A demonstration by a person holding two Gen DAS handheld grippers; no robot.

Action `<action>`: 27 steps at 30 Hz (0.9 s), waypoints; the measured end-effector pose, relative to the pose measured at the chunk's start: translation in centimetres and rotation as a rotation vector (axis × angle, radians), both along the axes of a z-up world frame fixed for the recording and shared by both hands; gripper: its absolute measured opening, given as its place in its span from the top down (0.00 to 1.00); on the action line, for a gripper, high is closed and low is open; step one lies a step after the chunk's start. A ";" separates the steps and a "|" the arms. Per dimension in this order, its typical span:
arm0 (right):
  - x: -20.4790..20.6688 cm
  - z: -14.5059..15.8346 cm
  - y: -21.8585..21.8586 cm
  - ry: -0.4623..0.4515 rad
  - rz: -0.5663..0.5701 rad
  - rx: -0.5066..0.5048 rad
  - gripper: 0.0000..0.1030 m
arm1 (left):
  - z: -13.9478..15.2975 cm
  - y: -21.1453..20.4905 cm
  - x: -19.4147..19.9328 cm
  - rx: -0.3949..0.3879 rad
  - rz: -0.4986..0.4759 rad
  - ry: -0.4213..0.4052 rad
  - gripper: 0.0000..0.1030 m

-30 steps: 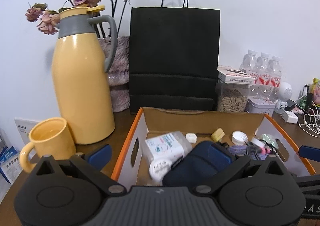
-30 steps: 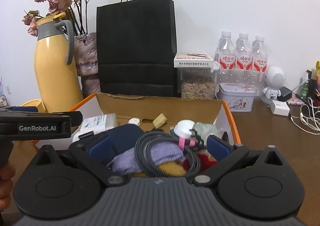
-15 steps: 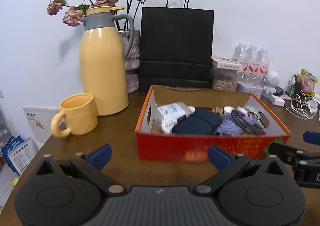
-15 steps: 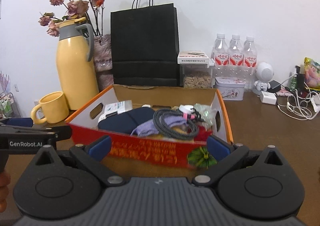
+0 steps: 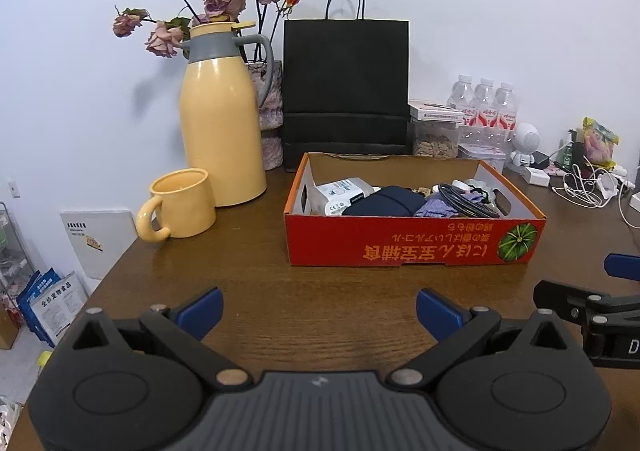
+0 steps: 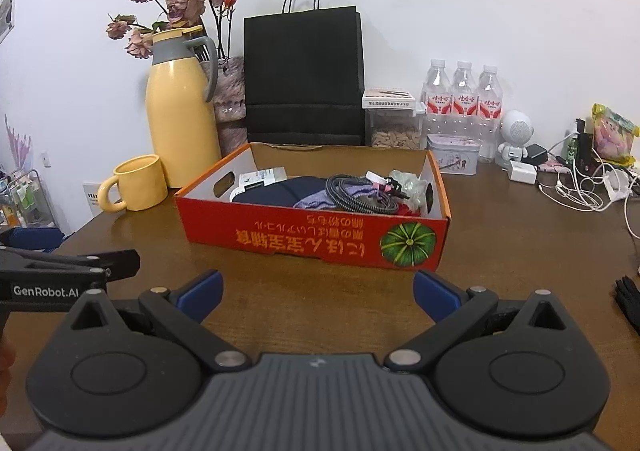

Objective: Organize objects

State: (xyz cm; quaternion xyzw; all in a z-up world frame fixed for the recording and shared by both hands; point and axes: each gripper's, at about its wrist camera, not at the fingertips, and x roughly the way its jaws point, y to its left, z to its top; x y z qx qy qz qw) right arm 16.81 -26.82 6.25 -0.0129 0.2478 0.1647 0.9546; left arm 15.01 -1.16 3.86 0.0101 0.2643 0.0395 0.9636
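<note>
Wooden table (image 5: 320, 291) | red box (image 5: 412, 245) centre frame, filled | left gripper (image 5: 319, 309) spread wide, empty | right gripper (image 6: 318, 293) spread wide, empty

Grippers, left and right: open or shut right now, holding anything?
Left gripper: open, empty, above bare table in front of the red cardboard box.
Right gripper: open, empty, likewise short of the box.

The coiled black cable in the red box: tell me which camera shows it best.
The right wrist view. There the coiled black cable lies near the front of the red box, its loops and braided texture clear. In the left wrist view the cable sits further off, lower against the box wall, with fewer loops visible.
</note>
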 end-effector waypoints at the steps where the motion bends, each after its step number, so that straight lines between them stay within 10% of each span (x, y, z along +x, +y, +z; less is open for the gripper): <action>1: -0.2 0.0 0.0 0.000 0.000 0.001 0.00 | 0.1 -0.1 -0.2 -0.001 -0.005 -0.002 0.00; 27: -0.9 0.1 -0.3 0.001 -0.011 -0.004 0.00 | 0.3 -0.9 -0.7 0.004 -0.026 -0.002 0.00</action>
